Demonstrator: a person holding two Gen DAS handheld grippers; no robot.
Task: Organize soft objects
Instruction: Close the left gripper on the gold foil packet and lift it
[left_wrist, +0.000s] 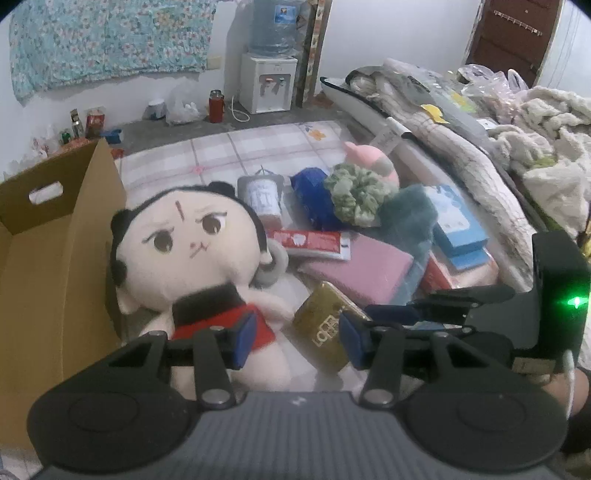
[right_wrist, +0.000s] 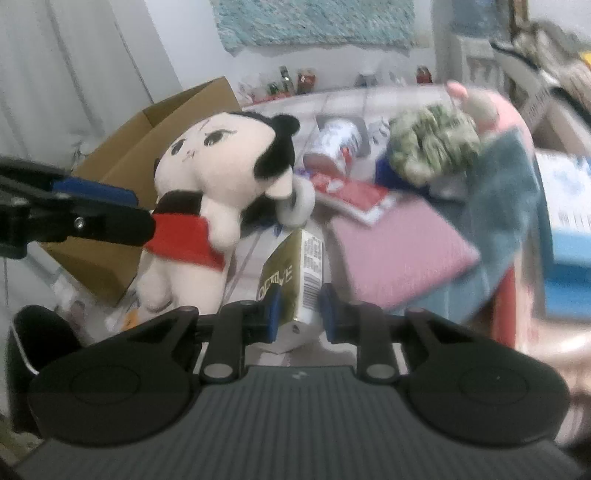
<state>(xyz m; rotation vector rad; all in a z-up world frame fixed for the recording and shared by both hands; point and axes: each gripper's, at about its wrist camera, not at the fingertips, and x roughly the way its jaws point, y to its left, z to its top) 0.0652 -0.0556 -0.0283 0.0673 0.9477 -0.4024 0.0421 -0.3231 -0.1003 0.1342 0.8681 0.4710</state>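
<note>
A cream plush doll (left_wrist: 192, 254) with black hair and a red top lies on the checked mat, leaning on the open cardboard box (left_wrist: 48, 243). My left gripper (left_wrist: 293, 343) is open, its left pad over the doll's red top, a gold carton (left_wrist: 325, 325) between the pads. My right gripper (right_wrist: 298, 312) is open with the gold carton (right_wrist: 295, 273) between its pads, not clamped. The doll (right_wrist: 218, 173) and box (right_wrist: 122, 155) lie to its left. A green scrunchie (left_wrist: 354, 194), a pink plush (left_wrist: 373, 162), a teal fluffy cloth (left_wrist: 410, 218) and a pink folded cloth (left_wrist: 369, 269) lie behind.
A white cup (left_wrist: 262, 195), a blue bag (left_wrist: 314, 199), a red-white packet (left_wrist: 310, 242) and blue boxes (left_wrist: 458, 229) crowd the mat. Piled blankets (left_wrist: 498, 147) are at right. A water dispenser (left_wrist: 267, 81) and bottles stand by the far wall.
</note>
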